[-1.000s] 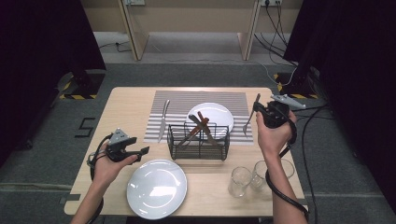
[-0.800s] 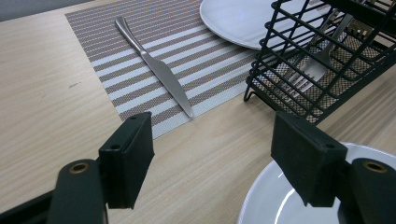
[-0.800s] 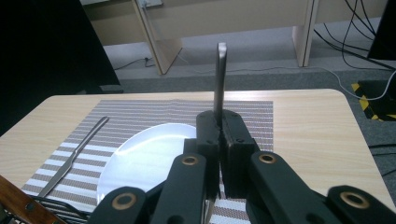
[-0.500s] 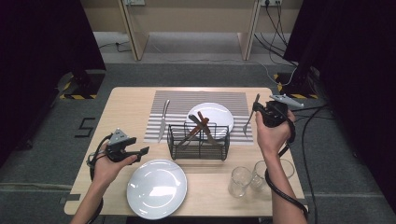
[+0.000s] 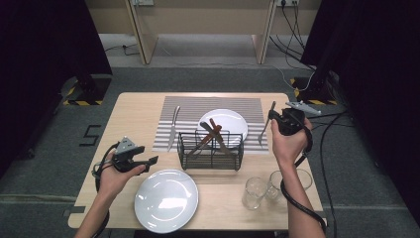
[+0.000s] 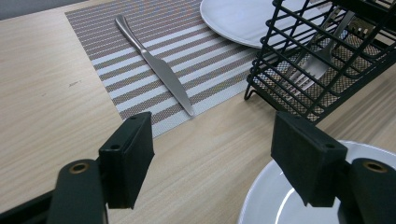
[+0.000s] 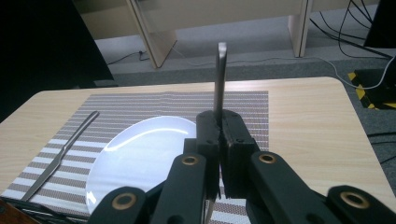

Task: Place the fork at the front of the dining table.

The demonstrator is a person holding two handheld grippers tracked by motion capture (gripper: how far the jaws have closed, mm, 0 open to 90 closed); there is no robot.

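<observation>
Fork (image 7: 220,79) tines hidden behind right gripper (image 7: 219,140) jaws

I am working in a lab-style recording room, not a home. Black curtains (image 5: 44,44), hazard-taped stand feet (image 5: 81,101), floor cables (image 5: 297,44) and a taped floor number (image 5: 90,135) surround my mock dining table (image 5: 133,119).

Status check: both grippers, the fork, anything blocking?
Right gripper shut on fork, held upright over the placemat's right edge. Left gripper open, nothing between its jaws, near front plate. Wire basket close by fork's tines.
</observation>
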